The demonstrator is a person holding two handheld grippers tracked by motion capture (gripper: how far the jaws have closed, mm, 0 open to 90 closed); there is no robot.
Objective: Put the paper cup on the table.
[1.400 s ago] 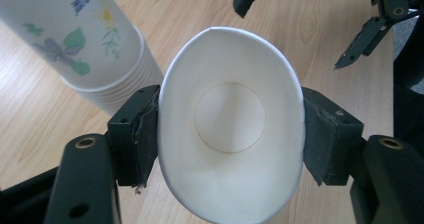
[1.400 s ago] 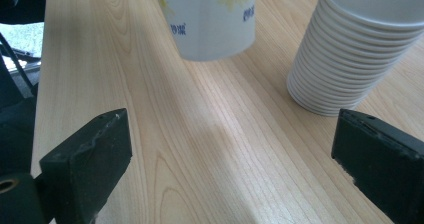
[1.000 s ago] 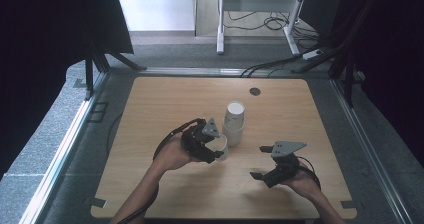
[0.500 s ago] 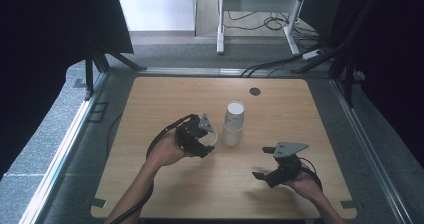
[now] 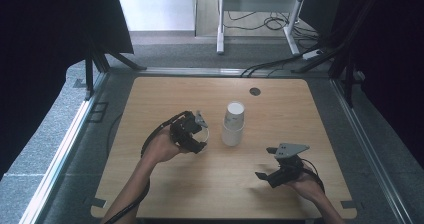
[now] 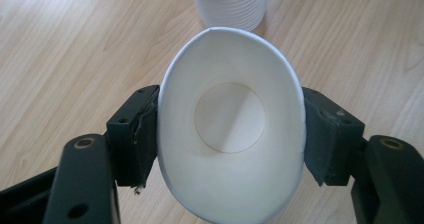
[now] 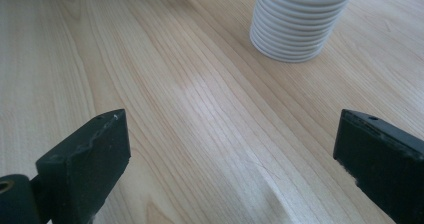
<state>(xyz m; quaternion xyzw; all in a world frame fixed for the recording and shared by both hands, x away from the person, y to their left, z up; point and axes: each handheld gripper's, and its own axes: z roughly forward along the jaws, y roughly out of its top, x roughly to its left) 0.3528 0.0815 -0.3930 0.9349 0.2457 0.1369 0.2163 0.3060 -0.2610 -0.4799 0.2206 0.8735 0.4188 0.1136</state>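
A stack of white paper cups (image 5: 233, 123) stands upside down near the middle of the wooden table (image 5: 150, 99); its ribbed base shows in the left gripper view (image 6: 229, 5) and the right gripper view (image 7: 299, 19). My left gripper (image 5: 201, 134) is shut on a single white paper cup (image 6: 230, 129), squeezed oval between the jaws, mouth toward the camera, just left of the stack. My right gripper (image 5: 264, 176) is open over bare wood at the front right, nothing between its fingers (image 7: 90, 156).
A small dark round grommet (image 5: 255, 91) sits in the table near the far edge. Cables trail from both grippers. A white metal frame (image 5: 255, 4) and cables lie on the floor beyond the table.
My left gripper, holding the single cup, has drawn away leftward from the stack. The right gripper has stayed nearly still at the front right.
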